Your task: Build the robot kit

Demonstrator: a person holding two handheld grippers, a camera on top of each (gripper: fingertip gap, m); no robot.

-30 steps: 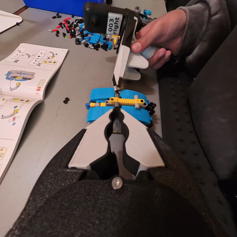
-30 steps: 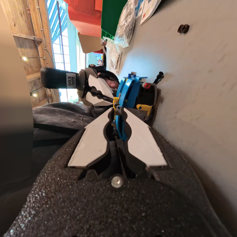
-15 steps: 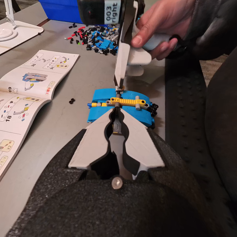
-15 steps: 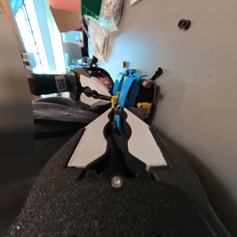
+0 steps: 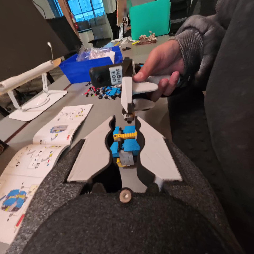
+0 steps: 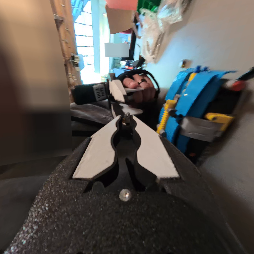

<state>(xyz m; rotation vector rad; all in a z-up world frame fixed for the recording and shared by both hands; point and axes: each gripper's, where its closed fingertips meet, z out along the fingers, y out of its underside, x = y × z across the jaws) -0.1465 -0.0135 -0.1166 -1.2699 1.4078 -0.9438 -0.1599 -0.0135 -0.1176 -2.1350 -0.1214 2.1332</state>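
The right gripper, tips pointing down, pinches a small grey connector piece just above the blue brick model. The left gripper stands spread wide around the model. An instruction booklet lies at nine o'clock, loose bricks at twelve

Grey table; bright paned window, perhaps daylight.

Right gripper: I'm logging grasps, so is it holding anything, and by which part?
The right gripper is shut on a small grey connector piece, pinched at its upper end, clear above the blue model.
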